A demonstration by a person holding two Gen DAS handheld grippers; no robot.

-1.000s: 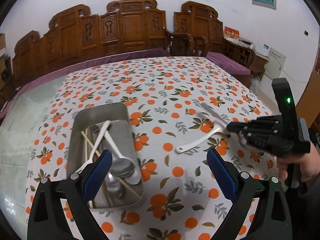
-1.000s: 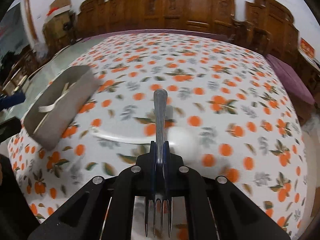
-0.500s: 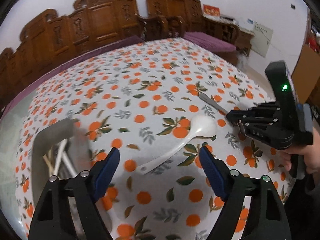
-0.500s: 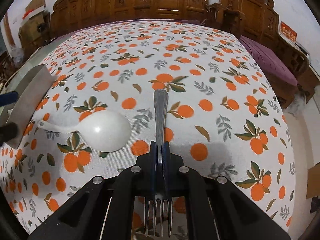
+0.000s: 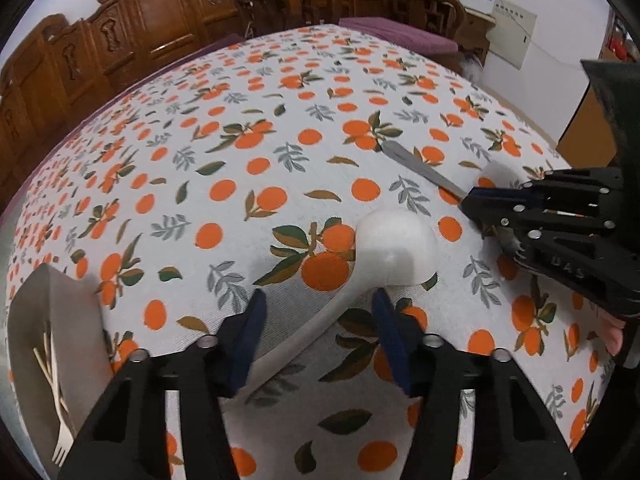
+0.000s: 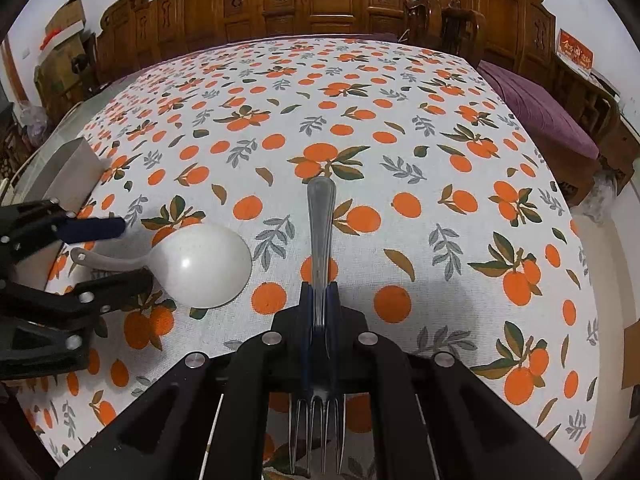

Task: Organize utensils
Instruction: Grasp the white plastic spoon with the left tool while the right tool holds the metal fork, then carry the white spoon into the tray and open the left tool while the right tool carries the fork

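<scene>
Orange-print tablecloth point(image 5: 280, 128) mid-tabletop: smooth, breakable white ceramic spoon point(image 5: 394, 246), handle straddled by the left gripper point(image 5: 318, 334), jaws apart; steel fork point(image 6: 320, 224) is clamped in the right gripper point(image 6: 318, 312).

Left gripper point(image 5: 316, 330): black frame, blue pads, silver screws; right gripper point(image 6: 319, 312) likewise

The metal tray point(image 5: 52, 320) is cut off at the left edge of the left wrist view, so most of what lies inside is not seen. The middle of the fork point(image 6: 320, 240) is hidden between the pads of the right gripper point(image 6: 318, 320). The spoon point(image 5: 384, 248) handle's end is covered by the left gripper point(image 5: 316, 320).
</scene>
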